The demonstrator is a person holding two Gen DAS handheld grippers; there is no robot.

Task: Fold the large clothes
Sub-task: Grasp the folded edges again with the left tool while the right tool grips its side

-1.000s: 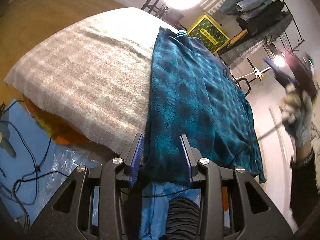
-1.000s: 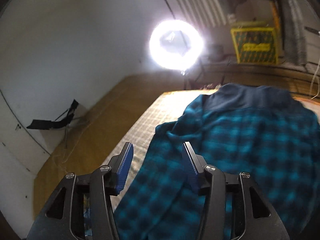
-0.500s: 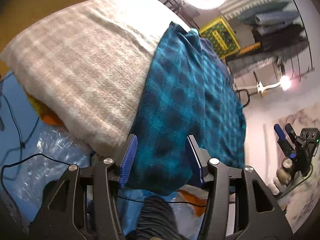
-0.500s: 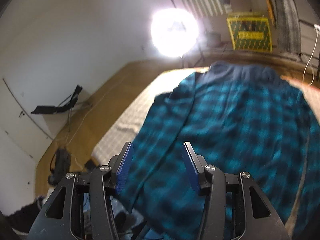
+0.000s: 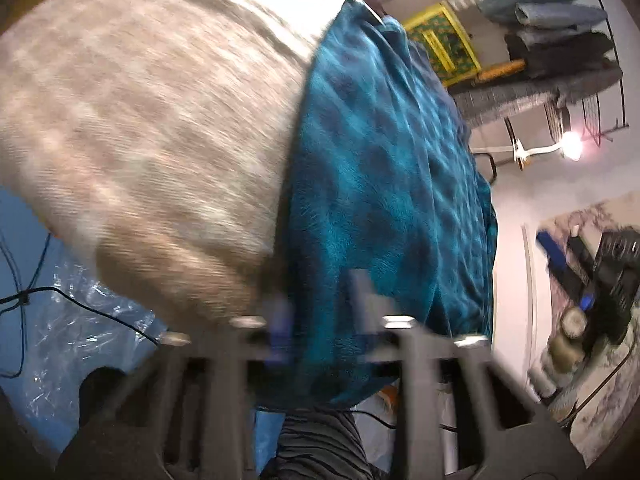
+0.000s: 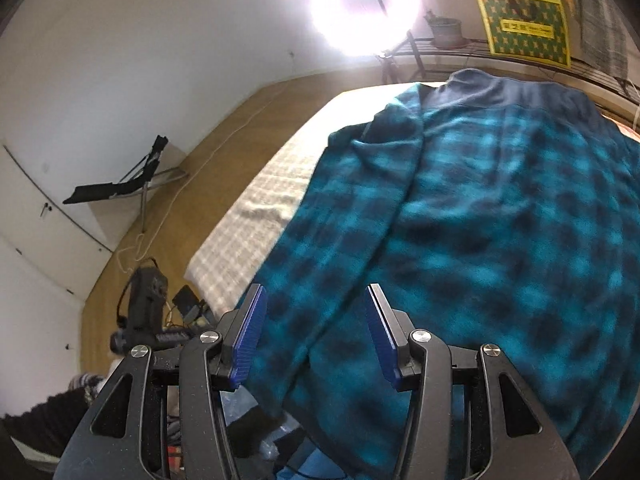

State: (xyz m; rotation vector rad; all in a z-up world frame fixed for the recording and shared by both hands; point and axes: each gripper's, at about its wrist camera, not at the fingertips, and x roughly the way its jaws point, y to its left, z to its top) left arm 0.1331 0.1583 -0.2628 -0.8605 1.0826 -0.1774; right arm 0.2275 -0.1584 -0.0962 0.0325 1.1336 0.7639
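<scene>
Lying spread over the grey-checked bed (image 6: 256, 216) for folding, the teal plaid garment (image 6: 480, 240) had its near hem between the closing left hand-held gripper (image 5: 324, 312), blurred, grip unconfirmed, while the right hand-held gripper (image 6: 316, 340) hovered spread.

One teal plaid garment (image 6: 480, 232) spreads from 12 to 5 o'clock. One pale checked blanket (image 5: 152, 128) lies under it, at 9 o'clock. One ring light (image 6: 362, 4) glares at 12. One yellow-green crate (image 6: 524, 28) sits at 1 o'clock. Two grippers show.
</scene>
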